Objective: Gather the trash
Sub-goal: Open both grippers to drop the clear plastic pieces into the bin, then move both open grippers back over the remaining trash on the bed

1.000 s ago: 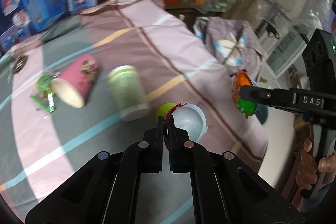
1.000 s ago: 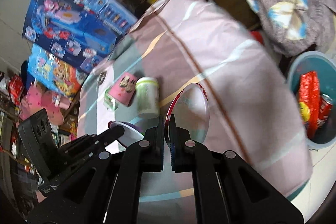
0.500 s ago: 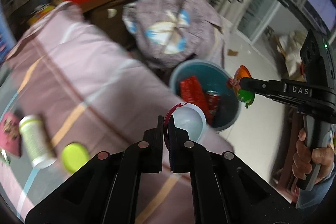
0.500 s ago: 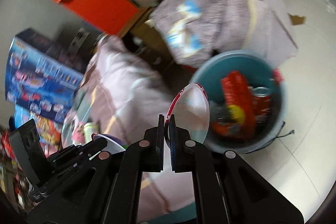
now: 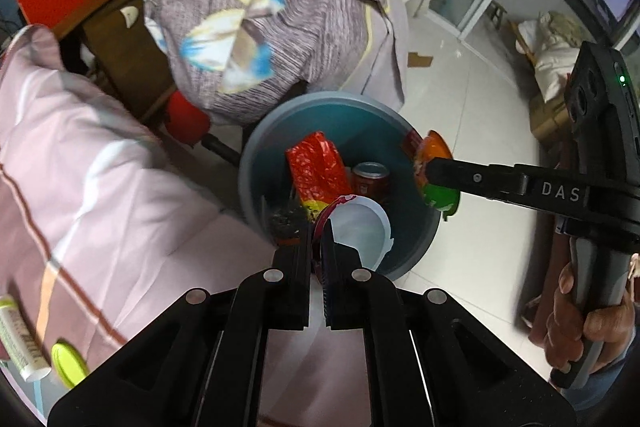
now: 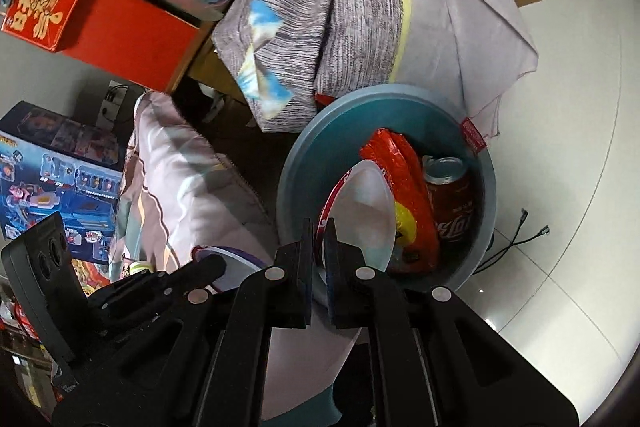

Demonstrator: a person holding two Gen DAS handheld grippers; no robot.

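In the left wrist view my left gripper (image 5: pixel 318 227) is shut on the rim of a white paper cup (image 5: pixel 362 227) with a dark red edge, held over the near rim of the blue bin (image 5: pixel 256 155). My right gripper (image 5: pixel 432 175) comes in from the right, shut on an orange and green cup (image 5: pixel 434 157) above the bin's far side. In the right wrist view that gripper (image 6: pixel 318 229) pinches the cup's red-edged rim (image 6: pixel 362 211) over the bin (image 6: pixel 304 147). Inside the bin lie a red wrapper (image 6: pixel 404 175) and a red cola can (image 6: pixel 452 195). The left gripper (image 6: pixel 208 263) shows at lower left.
A grey striped cloth bundle (image 5: pixel 280 19) lies behind the bin. The pink striped cover (image 5: pixel 80 155) drapes the surface at left, with a green-capped bottle (image 5: pixel 20 343) and a lime lid (image 5: pixel 68 363) on it. White tiled floor (image 6: pixel 560 147) and thin cables (image 6: pixel 520 231) lie to the right.
Both grippers have swung from above the pink cover to over the blue bin and dipped, each still holding its cup. The pink and green cups on the cover have dropped out of view.
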